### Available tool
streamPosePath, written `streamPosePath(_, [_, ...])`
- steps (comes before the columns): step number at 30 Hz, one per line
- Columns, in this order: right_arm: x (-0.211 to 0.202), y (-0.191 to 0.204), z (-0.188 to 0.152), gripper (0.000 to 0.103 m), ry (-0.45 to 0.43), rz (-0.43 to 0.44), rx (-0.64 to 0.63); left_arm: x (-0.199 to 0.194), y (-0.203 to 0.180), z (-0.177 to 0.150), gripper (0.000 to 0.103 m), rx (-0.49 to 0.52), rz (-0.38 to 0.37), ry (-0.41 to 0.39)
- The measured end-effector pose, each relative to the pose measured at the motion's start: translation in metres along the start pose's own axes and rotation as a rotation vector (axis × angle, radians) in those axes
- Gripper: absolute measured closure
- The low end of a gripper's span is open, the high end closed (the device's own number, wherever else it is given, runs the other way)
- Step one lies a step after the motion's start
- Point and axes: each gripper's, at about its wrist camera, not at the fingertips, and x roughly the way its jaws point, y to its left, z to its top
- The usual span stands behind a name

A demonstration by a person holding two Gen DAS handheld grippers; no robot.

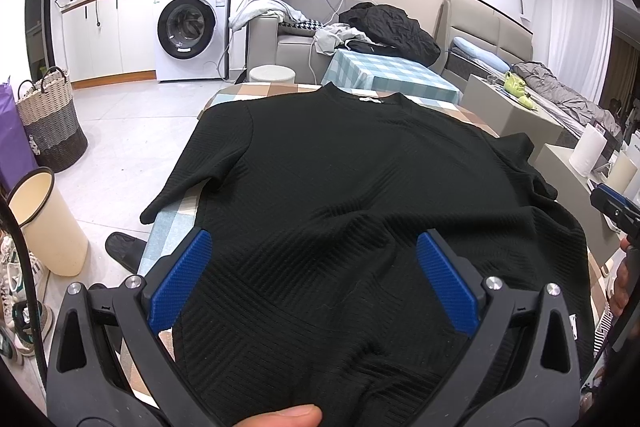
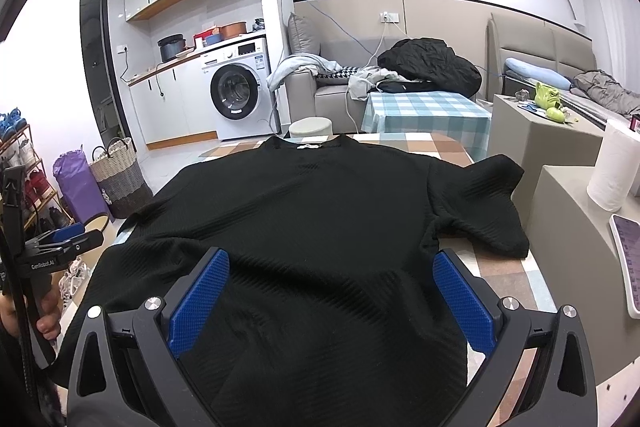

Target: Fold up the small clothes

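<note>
A black ribbed short-sleeved top [image 1: 340, 179] [image 2: 320, 211] lies flat on a checked tablecloth [image 1: 168, 239] [image 2: 504, 267], its collar and white label at the far end. My left gripper [image 1: 314, 239] is open just over the near left part of the hem, blue pads [image 1: 180, 279] wide apart with fabric between them. My right gripper [image 2: 331, 259] is open over the near right part, pads [image 2: 460, 303] equally spread. One sleeve [image 1: 180, 187] droops off the left table edge; the other sleeve [image 2: 488, 203] lies rumpled at the right. A thumb [image 1: 288, 415] shows at the bottom.
A cream bin [image 1: 44, 223] and a woven basket [image 1: 52, 127] stand on the floor at the left. A paper roll [image 2: 612, 167] and a phone [image 2: 628, 259] sit on grey blocks at the right. Beyond are a second checked table [image 2: 424, 115] and a sofa with clothes [image 2: 432, 67].
</note>
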Motion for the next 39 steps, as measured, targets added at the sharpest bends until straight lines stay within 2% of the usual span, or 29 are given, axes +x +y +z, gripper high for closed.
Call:
streamPosePath(24, [0.014, -0.008, 0.014, 0.0, 0.027, -0.046, 0.07, 0.001, 0.003, -0.001, 0.001, -0.015, -0.003, -0.004])
streamPosePath(30, [0.017, -0.037, 0.022, 0.0, 0.044, -0.085, 0.195, 0.01, 0.005, 0.008, 0.001, -0.03, 0.014, 0.037])
streamPosePath(33, [0.021, -0.062, 0.021, 0.0, 0.077, -0.098, 0.29, 0.014, 0.006, 0.012, 0.001, -0.047, 0.014, 0.041])
streamPosePath(39, [0.028, -0.109, 0.018, 0.0, 0.086, -0.125, 0.482, 0.033, 0.015, 0.021, 0.001, -0.069, 0.034, 0.07])
